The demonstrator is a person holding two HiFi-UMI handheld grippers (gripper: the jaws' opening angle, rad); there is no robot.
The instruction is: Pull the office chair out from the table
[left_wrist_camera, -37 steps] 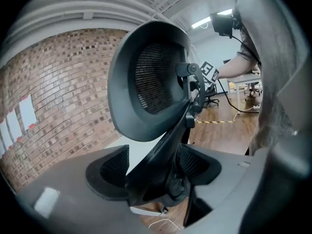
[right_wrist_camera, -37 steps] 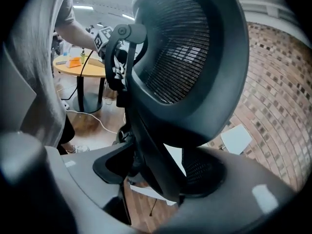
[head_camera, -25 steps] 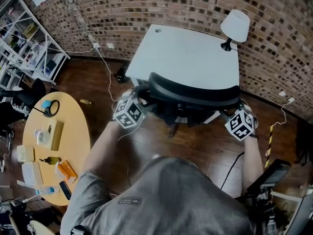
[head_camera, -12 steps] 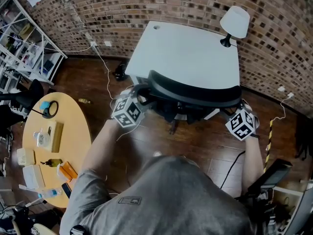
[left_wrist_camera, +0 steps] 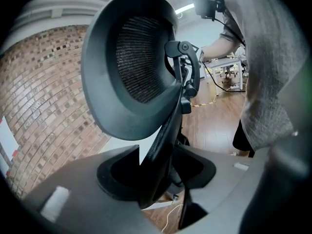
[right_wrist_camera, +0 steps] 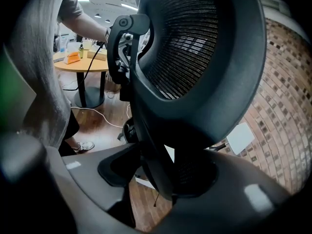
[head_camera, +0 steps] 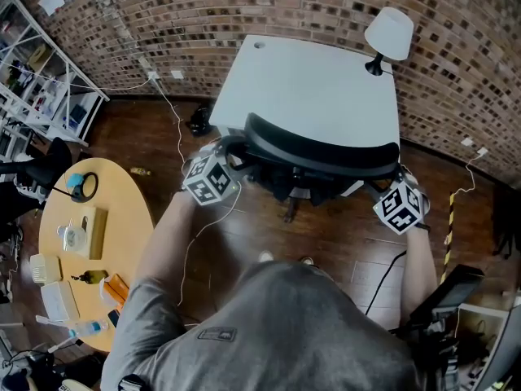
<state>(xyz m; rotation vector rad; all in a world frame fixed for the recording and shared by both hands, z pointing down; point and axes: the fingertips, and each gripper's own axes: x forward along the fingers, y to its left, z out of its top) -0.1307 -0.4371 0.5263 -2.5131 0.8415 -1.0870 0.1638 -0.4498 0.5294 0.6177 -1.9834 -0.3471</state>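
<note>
The left gripper [head_camera: 230, 155] had just closed its jaws on the left side of the office chair [head_camera: 321, 149], and the right gripper [head_camera: 387, 186] closed its jaws on the right side. The chair sat tucked against the counter [head_camera: 309, 80], not pulled out yet, but both holds looked ready.

**One camera overhead, two pressed close to the chair back**

The head view looks steeply down on the office chair [head_camera: 321, 149], the white table [head_camera: 309, 80] and the brick wall [head_camera: 203, 6]. The left gripper view sits very near the backrest's left edge, looking across it. The right gripper view does the same from the opposite edge. All three views share the backrest and the wall.
</note>
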